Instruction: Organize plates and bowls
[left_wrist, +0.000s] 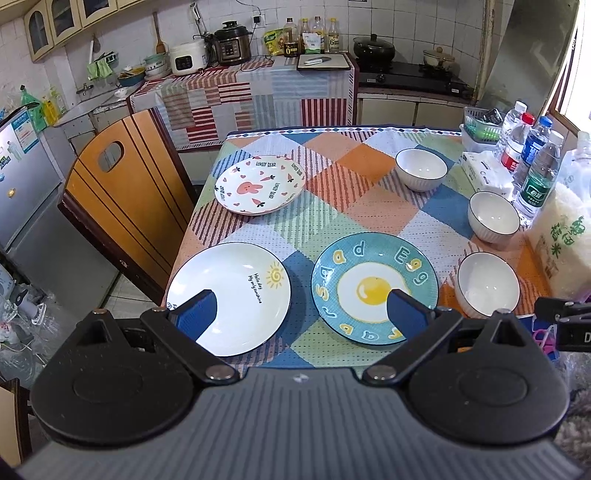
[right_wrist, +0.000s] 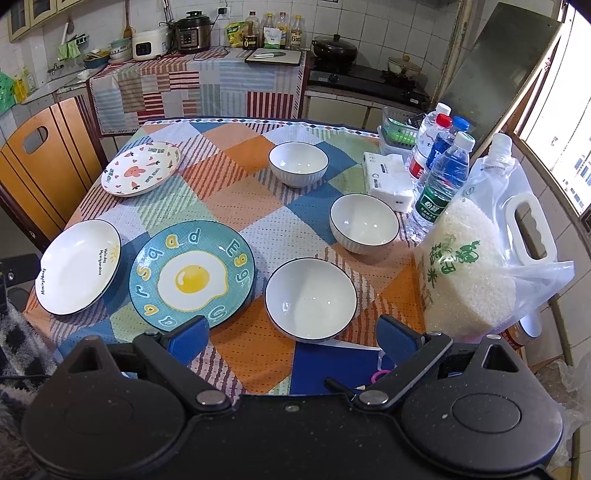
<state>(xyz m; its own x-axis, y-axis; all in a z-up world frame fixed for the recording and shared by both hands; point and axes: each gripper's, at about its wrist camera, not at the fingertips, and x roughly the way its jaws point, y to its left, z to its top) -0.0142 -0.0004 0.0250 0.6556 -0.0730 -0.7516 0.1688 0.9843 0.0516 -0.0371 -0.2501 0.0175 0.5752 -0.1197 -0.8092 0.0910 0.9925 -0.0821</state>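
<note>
Three plates lie on the checked tablecloth: a white sun plate (left_wrist: 236, 295) (right_wrist: 79, 266) at the near left, a teal fried-egg plate (left_wrist: 373, 286) (right_wrist: 192, 277) beside it, and a rabbit plate (left_wrist: 258, 188) (right_wrist: 142, 168) at the far left. Three white bowls stand apart on the right: near (left_wrist: 487, 282) (right_wrist: 310, 297), middle (left_wrist: 493, 216) (right_wrist: 364, 221), far (left_wrist: 421, 168) (right_wrist: 297, 162). My left gripper (left_wrist: 299, 306) hovers open above the gap between the sun and egg plates. Over the table's front edge, before the near bowl, my right gripper (right_wrist: 291, 334) is open and empty.
A rice bag (right_wrist: 476, 266), water bottles (right_wrist: 443, 173), a tissue pack (right_wrist: 389, 181) and a green basket (right_wrist: 399, 134) crowd the table's right edge. A wooden chair (left_wrist: 122, 195) stands at the left. A blue book (right_wrist: 332, 363) lies at the front edge.
</note>
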